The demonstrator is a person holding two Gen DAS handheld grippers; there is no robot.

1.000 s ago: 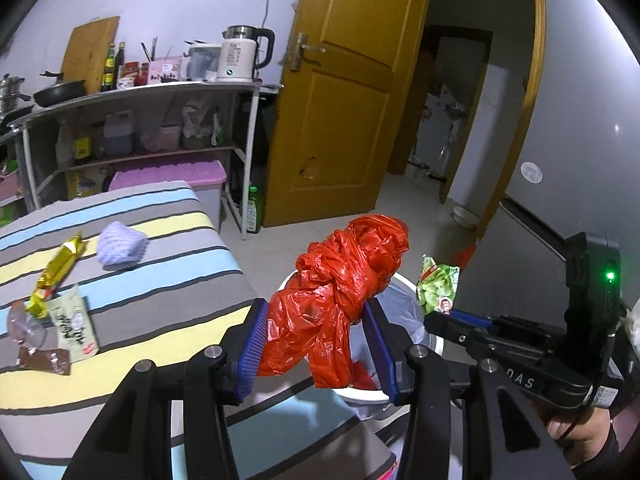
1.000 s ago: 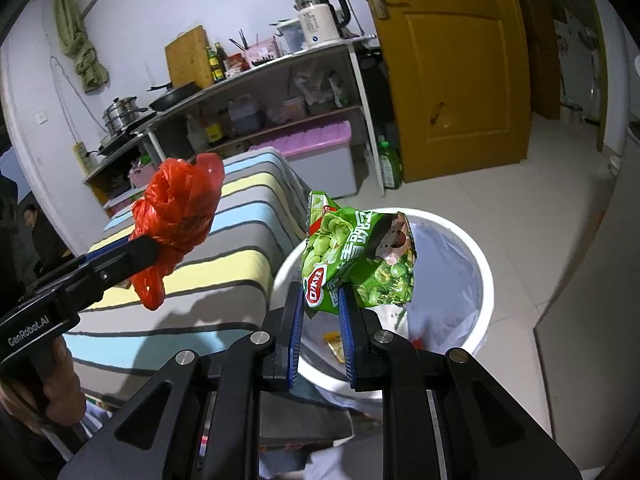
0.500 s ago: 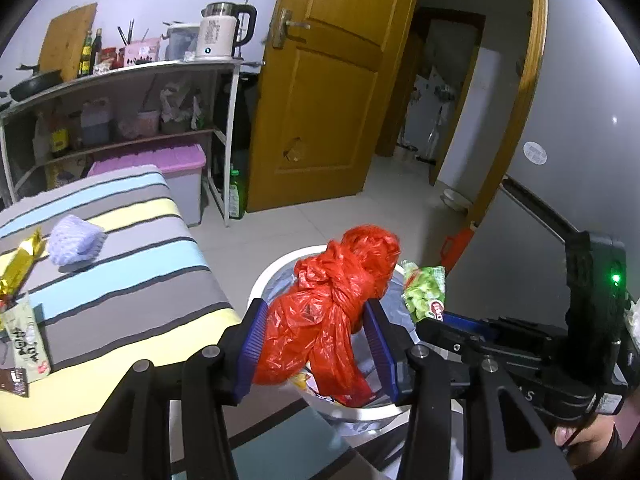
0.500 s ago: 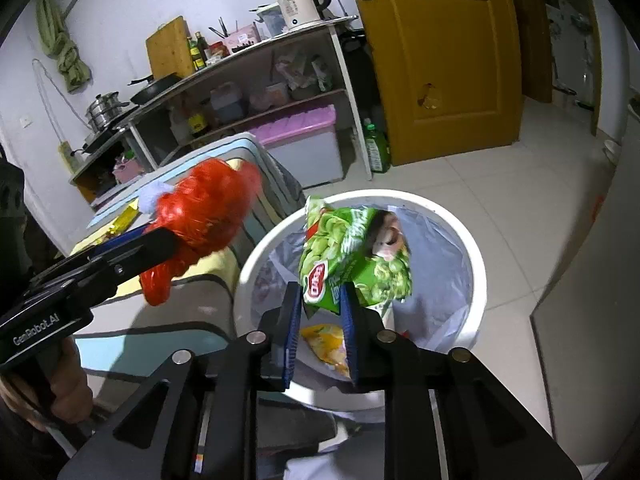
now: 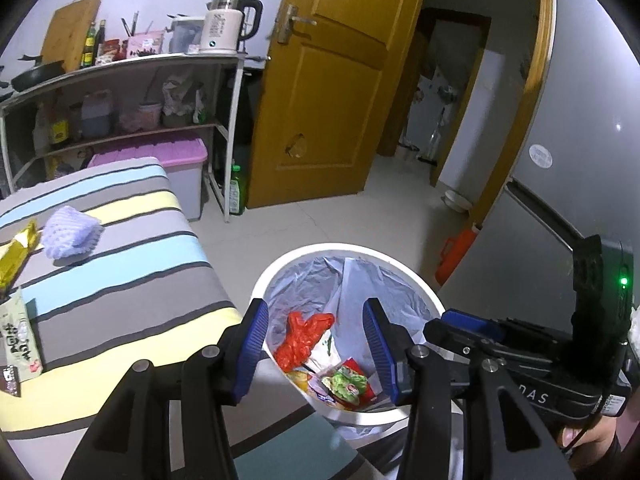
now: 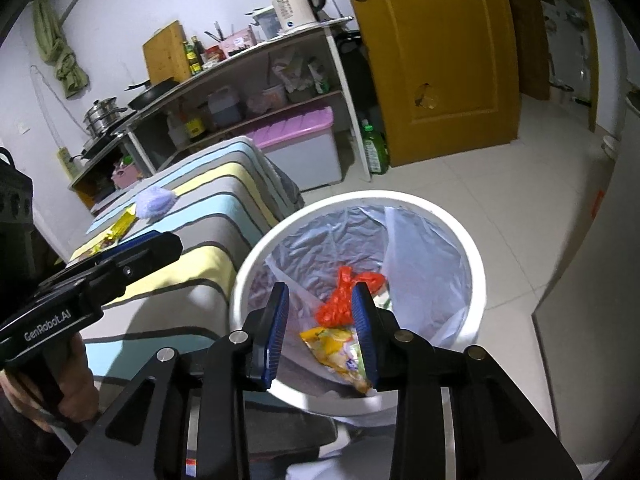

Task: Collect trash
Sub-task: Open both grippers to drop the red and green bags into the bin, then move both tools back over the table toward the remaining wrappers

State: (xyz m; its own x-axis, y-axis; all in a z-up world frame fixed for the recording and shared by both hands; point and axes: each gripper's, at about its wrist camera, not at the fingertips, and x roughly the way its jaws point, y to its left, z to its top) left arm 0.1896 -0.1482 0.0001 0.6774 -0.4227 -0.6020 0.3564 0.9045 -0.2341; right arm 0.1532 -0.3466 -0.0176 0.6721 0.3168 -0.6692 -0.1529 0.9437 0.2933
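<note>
Both grippers are hanging over the white bin [image 5: 394,266], which is sitting on the floor right against the end of the striped bed [image 5: 120,272]. The left gripper [image 5: 314,346] is standing wide open with nothing between its blue pads. The right gripper [image 6: 320,334] is opening up too, nothing pinched in it. The red plastic bag [image 5: 302,338] is lying down inside the bin on the liner, with the green snack packet [image 5: 345,385] next to it and a yellow wrapper [image 6: 334,346] in there as well. A gold wrapper [image 5: 16,252], a purple cloth [image 5: 70,232] and a pale packet [image 5: 16,336] are lying on the bed near its left edge.
</note>
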